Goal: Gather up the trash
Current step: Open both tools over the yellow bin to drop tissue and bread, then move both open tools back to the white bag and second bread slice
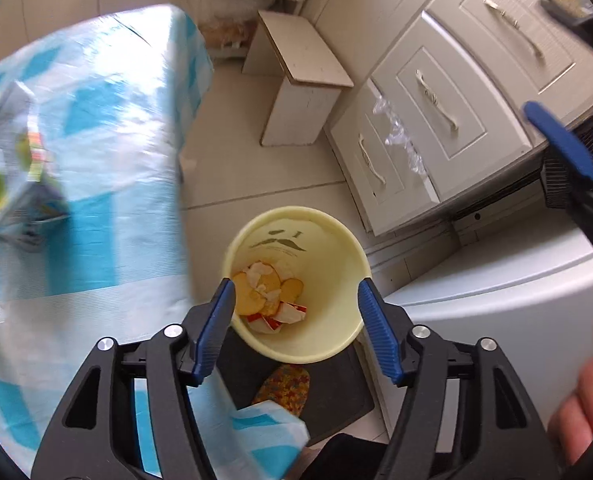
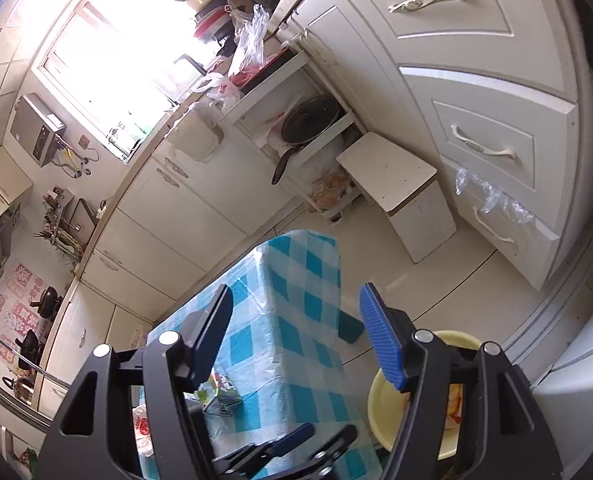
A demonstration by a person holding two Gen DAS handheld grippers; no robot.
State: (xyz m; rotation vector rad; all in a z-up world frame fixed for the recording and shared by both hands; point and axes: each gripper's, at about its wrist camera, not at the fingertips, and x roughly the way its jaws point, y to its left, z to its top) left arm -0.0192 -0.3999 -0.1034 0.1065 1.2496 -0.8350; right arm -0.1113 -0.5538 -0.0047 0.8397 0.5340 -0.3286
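On the far left of my left view lies the bench (image 1: 108, 128) with its blue checked cloth, and on it, near the left edge, a crumpled carton (image 1: 20, 168), blurred, which I judge to be trash not yet collected. My left gripper (image 1: 294, 312) hangs to the right of the bench edge, pointing steeply down into the bin (image 1: 352, 256) on the floor. Its jaws stand wide and there is nothing between them; the peels and wrappers (image 1: 268, 300) already lie at the bottom of the bin.

Further right, at the upper right edge, my right gripper (image 2: 296, 332) shows in the left view as blue pads only. In its own view its jaws are also wide and empty, above the bench corner, with the bin low on the right.

For the next move, the carton lies to the left of both grippers, up on the bench. I think the left gripper is nearer, so it should swing left. The carton's long axis I cannot tell.
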